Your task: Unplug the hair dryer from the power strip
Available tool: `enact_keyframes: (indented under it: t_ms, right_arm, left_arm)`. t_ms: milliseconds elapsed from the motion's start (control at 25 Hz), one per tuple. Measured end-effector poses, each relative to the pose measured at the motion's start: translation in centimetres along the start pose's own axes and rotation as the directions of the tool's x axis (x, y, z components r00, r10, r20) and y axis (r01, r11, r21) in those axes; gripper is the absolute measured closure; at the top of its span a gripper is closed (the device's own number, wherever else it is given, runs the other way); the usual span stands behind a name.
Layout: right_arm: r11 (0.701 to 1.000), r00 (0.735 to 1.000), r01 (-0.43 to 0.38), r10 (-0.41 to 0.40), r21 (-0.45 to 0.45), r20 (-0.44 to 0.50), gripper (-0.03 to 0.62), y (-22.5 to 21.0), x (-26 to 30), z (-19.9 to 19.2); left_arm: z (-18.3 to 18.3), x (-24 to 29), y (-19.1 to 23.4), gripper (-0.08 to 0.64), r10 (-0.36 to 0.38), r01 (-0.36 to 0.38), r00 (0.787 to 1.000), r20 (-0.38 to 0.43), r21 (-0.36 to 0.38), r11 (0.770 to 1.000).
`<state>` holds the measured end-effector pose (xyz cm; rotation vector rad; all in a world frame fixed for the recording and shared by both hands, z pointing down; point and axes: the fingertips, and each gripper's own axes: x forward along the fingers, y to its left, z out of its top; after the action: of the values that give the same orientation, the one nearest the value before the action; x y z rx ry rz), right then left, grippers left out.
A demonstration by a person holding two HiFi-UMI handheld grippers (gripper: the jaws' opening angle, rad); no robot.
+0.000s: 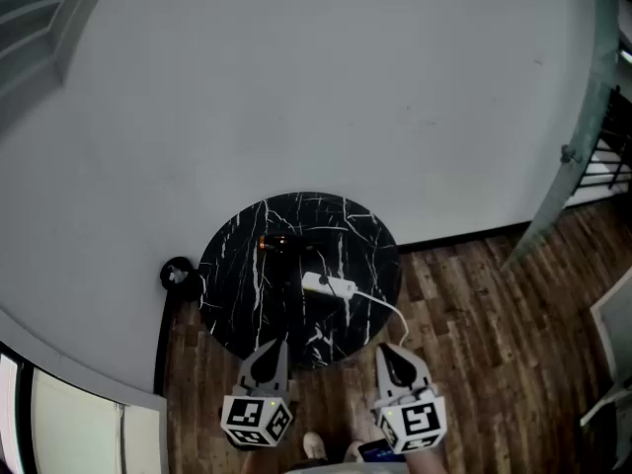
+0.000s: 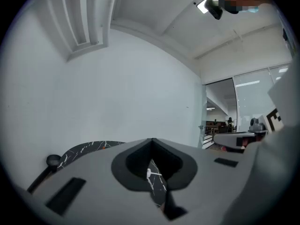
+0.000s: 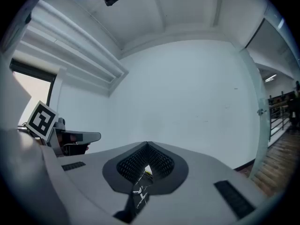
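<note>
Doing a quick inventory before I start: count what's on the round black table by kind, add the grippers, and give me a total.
hair dryer: 1
power strip: 1
grippers: 2, the left gripper and the right gripper
total: 4

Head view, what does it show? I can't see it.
A white power strip lies on a round black marble table, its cord trailing off the near edge. The left gripper and right gripper hover at that edge, jaws shut.
</note>
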<state>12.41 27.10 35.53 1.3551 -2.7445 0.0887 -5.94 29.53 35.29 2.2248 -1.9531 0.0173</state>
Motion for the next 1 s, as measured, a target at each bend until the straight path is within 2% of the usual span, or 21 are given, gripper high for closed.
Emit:
enact_keyframes:
  t_ms: [200,320,600,1000]
  right_arm:
    - [1.0,0.999,0.009,-0.009,0.001,-0.042,0.594,-0.8,-0.3,-0.7]
    - [1.0,0.999,0.023,-0.024,-0.019,-0.025,0.594,-1.9,-0.3,-1.0]
    - [1.0,1.0,0.01,-0.01,0.025,-0.017,0.594,-2.0,-1.0,-0.6]
    - [1.0,0.999,0.007,-0.006,0.031,-0.033,0.594,-2.7,0.5,-1.4]
  left_arm:
    - [-0.8,0.7,0.6,0.56,0.02,-0.019,1.0,-0.018,0.041,0.999]
    - [-0.8,1.2,1.0,0.56,0.031,-0.03,0.999,-0.021,0.058,0.998]
    - [-1.6,0.5,0.5,0.56,0.024,-0.023,0.999,-0.027,0.051,0.998]
    - [-2.3,1.8,1.2,0.56,0.026,-0.025,0.999,-0.034,0.035,0.999]
